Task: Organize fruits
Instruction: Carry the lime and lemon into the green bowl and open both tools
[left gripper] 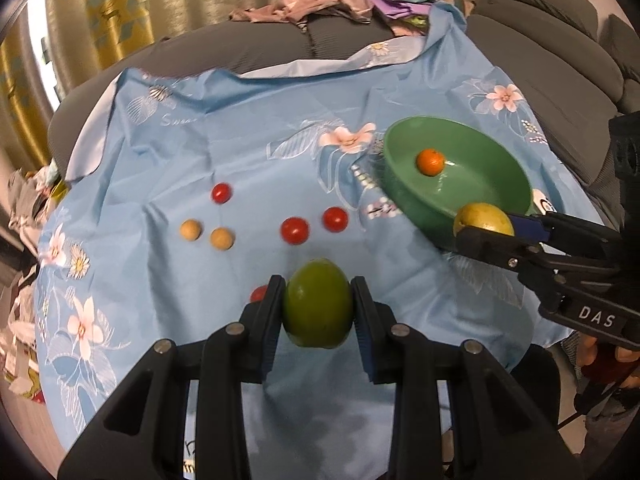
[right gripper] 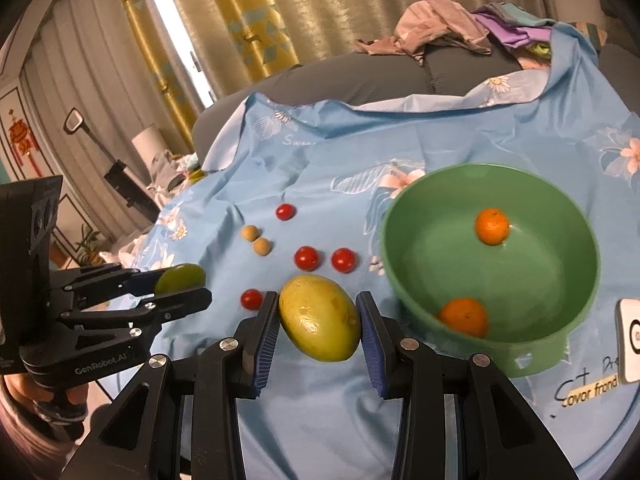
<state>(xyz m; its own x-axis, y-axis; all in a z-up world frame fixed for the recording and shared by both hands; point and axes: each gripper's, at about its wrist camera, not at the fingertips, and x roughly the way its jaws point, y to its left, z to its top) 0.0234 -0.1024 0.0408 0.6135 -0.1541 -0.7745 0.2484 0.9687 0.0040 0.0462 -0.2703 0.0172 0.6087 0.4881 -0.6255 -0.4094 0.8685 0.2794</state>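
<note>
The green bowl (right gripper: 490,268) on the blue cloth (left gripper: 240,152) holds two oranges. The right gripper (right gripper: 318,320), clamped on the yellow fruit (right gripper: 318,318), should move over the rim before opening. The left gripper (left gripper: 318,304) is clamped on the green fruit (left gripper: 318,304).
</note>
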